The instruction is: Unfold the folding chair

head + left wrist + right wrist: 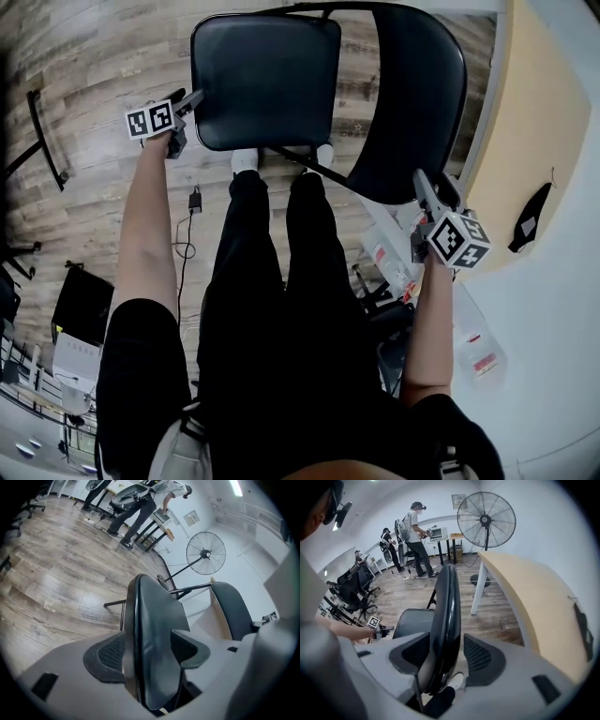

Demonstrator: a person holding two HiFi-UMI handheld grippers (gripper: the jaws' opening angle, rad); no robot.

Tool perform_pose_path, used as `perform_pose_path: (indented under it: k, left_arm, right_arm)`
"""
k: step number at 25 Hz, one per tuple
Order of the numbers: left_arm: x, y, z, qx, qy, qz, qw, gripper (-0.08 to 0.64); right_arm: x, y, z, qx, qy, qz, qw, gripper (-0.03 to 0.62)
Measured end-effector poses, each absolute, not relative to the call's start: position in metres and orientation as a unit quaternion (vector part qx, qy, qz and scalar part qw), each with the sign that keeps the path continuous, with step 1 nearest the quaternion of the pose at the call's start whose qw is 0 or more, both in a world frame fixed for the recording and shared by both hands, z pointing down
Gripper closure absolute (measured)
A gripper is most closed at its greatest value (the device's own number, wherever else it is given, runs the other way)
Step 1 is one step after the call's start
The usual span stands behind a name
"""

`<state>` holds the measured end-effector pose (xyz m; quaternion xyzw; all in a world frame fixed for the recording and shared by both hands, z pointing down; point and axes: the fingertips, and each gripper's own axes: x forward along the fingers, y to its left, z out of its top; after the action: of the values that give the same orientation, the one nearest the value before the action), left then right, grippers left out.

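The folding chair [394,37] stands opened at upper centre, left tongs [192,99] slack astride its seat [267,80], right tongs [424,184] slack astride its backrest [412,122], so unfolding looks finished; next, draw both clear.

**Bright, even room light under heavy fisheye bend**

A ceiling light strip [236,487] high above the left gripper [152,653] gives bright, even light. The wooden floor [51,588] to that gripper's left shows pale glare. Between the jaws of the right gripper [447,658], the chair backrest [446,611] carries a long sheen. Both gripper bodies blur near the lens. All views bend at the edges and darken to black corners. Shadows are soft.
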<state>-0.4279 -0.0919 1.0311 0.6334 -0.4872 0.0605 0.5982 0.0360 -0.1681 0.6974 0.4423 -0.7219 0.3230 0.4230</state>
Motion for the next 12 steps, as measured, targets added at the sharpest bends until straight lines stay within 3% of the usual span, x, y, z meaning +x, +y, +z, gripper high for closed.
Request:
perform_pose_path:
  k: [3, 12]
  left_arm:
    - [-0.434, -0.09, 0.995, 0.643, -0.494, 0.072, 0.581, 0.27]
    - [-0.387, -0.079, 0.836, 0.693, -0.487, 0.05, 0.529, 0.268]
  right_arm:
    - [0.041, -0.178, 0.665, 0.469, -0.731, 0.279, 0.41, 0.379]
    - [-0.006, -0.172, 0.556, 0.423, -0.837, 0.201, 0.284, 0.38]
